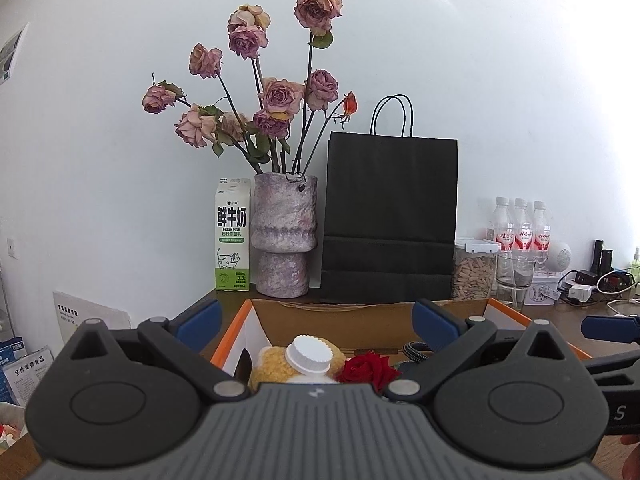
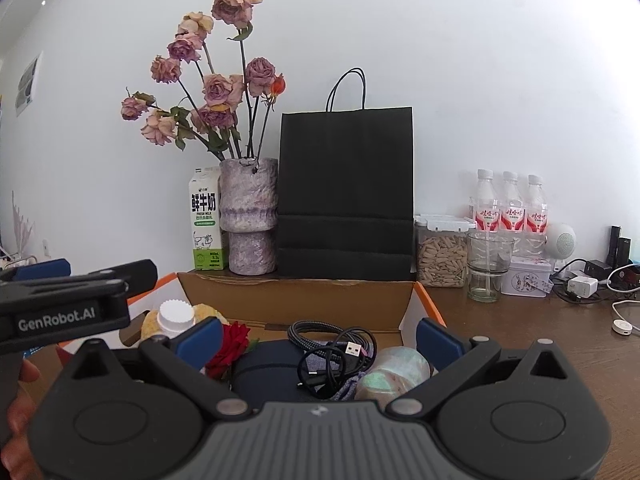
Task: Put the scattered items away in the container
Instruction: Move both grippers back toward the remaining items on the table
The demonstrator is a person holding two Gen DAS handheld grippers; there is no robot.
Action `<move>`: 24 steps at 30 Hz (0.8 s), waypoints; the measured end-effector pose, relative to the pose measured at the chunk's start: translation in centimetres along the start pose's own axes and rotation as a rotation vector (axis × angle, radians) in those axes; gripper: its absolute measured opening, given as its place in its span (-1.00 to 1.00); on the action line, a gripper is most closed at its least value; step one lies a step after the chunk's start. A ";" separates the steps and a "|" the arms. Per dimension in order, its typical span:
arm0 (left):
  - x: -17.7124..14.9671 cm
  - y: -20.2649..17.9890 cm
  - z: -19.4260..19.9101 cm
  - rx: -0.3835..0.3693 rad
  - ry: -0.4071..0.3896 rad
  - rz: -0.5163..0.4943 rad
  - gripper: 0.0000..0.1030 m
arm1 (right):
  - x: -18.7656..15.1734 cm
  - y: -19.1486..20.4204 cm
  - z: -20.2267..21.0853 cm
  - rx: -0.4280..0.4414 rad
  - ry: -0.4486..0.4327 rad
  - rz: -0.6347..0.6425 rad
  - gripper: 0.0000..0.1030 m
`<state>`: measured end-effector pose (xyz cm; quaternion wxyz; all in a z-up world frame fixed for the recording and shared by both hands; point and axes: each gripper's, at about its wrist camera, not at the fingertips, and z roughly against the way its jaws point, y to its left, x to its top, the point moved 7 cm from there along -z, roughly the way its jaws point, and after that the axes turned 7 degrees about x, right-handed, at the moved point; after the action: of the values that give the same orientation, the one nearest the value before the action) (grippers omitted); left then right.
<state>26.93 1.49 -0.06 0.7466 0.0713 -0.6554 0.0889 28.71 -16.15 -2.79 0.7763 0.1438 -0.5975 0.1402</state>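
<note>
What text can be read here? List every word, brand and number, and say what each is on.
"鲜牛奶" and "FRESH MILK": milk carton.
"3.3": the carton's green band; the smaller print there is unreadable.
"GenRobot.AI": side of the left claw, seen from the right wrist.
"S": lone letter on the right claw's body.
"全价宠物食品": blue packet.
Red bottle labels, tin, leaning paper sheet: too blurred.
</note>
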 end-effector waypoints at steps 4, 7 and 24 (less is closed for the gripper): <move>-0.3 0.5 0.5 -0.003 0.012 -0.008 1.00 | -0.2 -0.4 0.7 -0.003 0.002 0.004 1.00; -0.8 0.8 0.6 -0.005 0.035 -0.014 1.00 | -0.7 -1.0 1.4 -0.011 0.008 -0.002 1.00; -3.7 2.7 2.0 -0.015 0.174 -0.046 1.00 | -5.5 -5.0 5.3 -0.048 0.143 -0.017 1.00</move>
<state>23.96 3.55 -3.46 0.8031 0.0729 -0.5869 0.0729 24.57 -23.10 -7.08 0.8214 0.1201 -0.5425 0.1290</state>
